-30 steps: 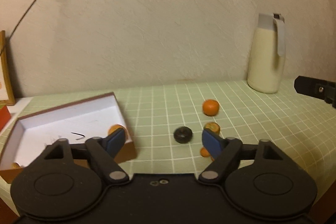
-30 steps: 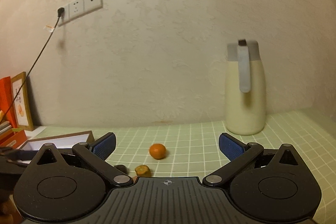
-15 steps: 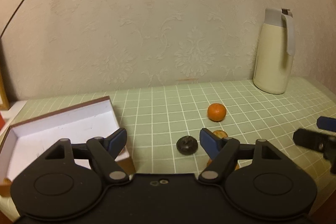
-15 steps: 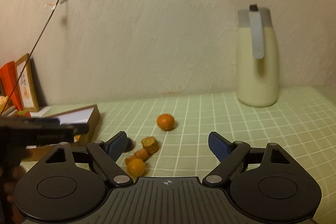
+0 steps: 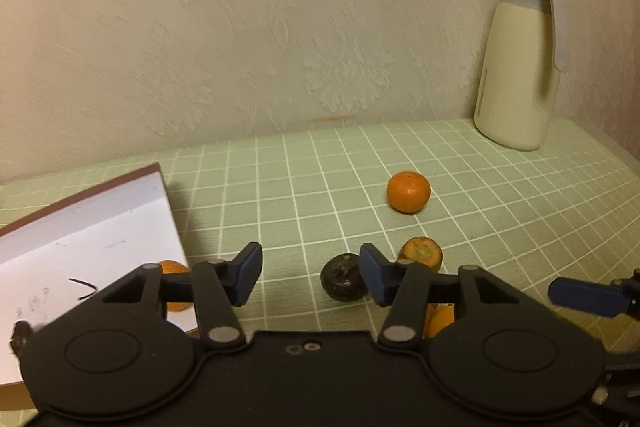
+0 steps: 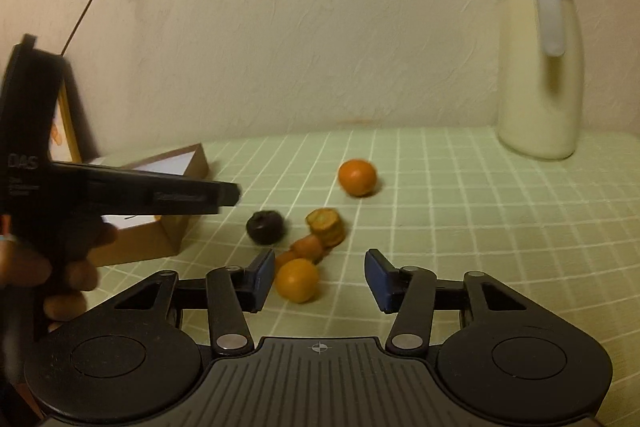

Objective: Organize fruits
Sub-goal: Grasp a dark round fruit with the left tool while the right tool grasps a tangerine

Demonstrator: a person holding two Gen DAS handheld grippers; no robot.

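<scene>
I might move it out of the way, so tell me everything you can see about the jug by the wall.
The jug is tall, cream-coloured and smooth, likely plastic, with a grey lid and a grey handle running down its side. It stands upright on the green checked tablecloth at the far right, close to the wall. Nothing else touches it.

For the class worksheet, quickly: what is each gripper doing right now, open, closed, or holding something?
Left gripper: jaws closing, nothing gripped; the dark fruit sits just ahead.
Right gripper: jaws closing around the small orange, not yet pressing it.
</scene>
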